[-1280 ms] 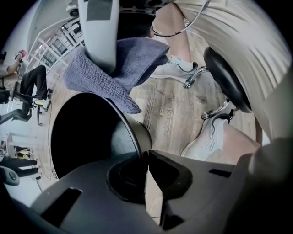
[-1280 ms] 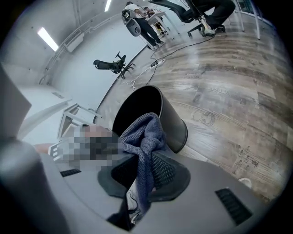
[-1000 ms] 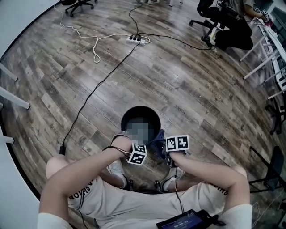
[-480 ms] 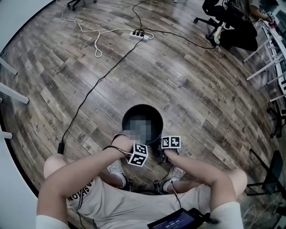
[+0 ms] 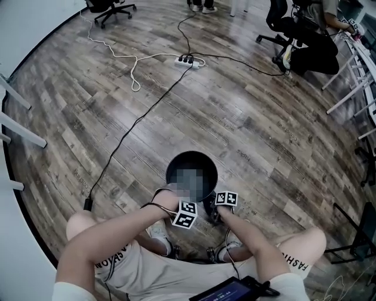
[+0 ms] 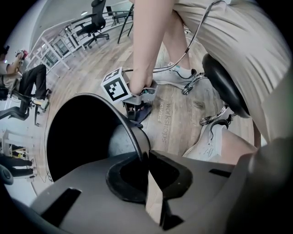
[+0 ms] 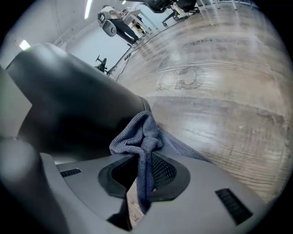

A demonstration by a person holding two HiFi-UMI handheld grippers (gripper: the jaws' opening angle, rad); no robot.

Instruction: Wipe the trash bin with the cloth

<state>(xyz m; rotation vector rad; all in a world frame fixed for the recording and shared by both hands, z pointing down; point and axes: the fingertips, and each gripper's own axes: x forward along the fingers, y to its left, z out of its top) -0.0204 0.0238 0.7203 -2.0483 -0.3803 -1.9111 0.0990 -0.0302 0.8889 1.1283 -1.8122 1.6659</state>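
The black round trash bin (image 5: 176, 167) stands on the wood floor between the person's feet. My left gripper (image 5: 185, 213) points straight down and is shut on the bin's near rim (image 6: 137, 137), one jaw inside and one outside. My right gripper (image 5: 225, 201) is low beside the bin's right outer wall (image 7: 78, 105). It is shut on a bunched blue-grey cloth (image 7: 139, 137), which presses against that wall. In the left gripper view the right gripper (image 6: 135, 103) shows just beyond the rim, with the dark cloth (image 6: 141, 112) under it.
A power strip (image 5: 189, 60) with black and white cables lies on the floor beyond the bin. Office chairs (image 5: 111, 6) and a seated person (image 5: 305, 41) are at the far side. White table legs (image 5: 23, 132) stand at the left. A stool base (image 6: 224, 82) and shoes are close behind.
My right gripper has sunk down the bin's right side with the cloth, and its marker cube now looks smaller and lower. The left gripper has stayed on the rim.
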